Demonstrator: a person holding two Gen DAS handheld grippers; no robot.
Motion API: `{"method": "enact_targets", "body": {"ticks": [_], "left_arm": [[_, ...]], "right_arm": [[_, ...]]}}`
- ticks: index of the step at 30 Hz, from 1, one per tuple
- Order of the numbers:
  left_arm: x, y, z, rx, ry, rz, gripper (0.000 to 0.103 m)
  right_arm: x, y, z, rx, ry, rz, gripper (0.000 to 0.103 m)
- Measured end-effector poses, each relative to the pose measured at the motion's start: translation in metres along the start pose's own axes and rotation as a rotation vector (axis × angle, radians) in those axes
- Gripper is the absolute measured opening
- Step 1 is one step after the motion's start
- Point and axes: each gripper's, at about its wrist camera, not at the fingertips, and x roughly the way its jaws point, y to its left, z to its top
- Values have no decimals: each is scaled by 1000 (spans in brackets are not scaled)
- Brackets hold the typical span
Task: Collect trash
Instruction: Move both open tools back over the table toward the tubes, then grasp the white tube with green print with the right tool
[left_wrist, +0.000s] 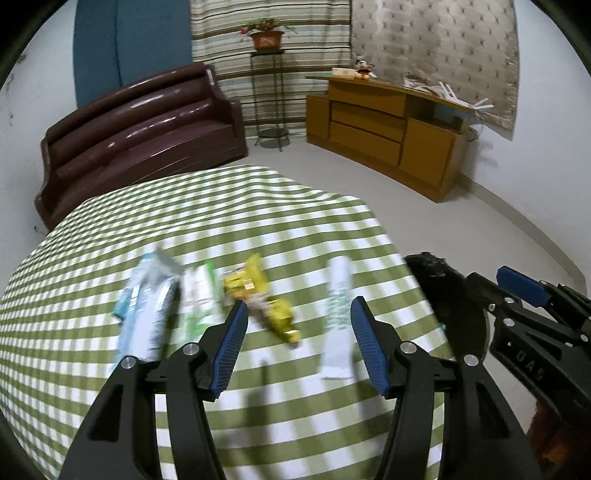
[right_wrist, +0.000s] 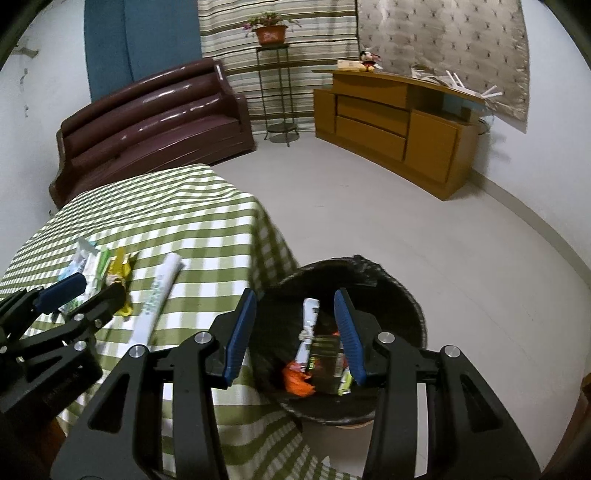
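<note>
The left gripper (left_wrist: 297, 317), jaws spread and empty, hangs over wrappers on the checked tablecloth (left_wrist: 258, 206): a white tube (left_wrist: 337, 317) just right, a yellow wrapper (left_wrist: 266, 299) ahead. The right gripper (right_wrist: 295, 314), likewise spread, hangs over the black trash bin (right_wrist: 399, 291) just past the table's edge; bare floor (right_wrist: 424, 229) lies beyond.
</note>
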Motion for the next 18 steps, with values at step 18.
{"method": "enact_targets", "body": {"ticks": [18], "left_arm": [[-17,111,-34,-154,36,154,61]], "right_arm": [[20,91,0,-91,69,107,43]]}}
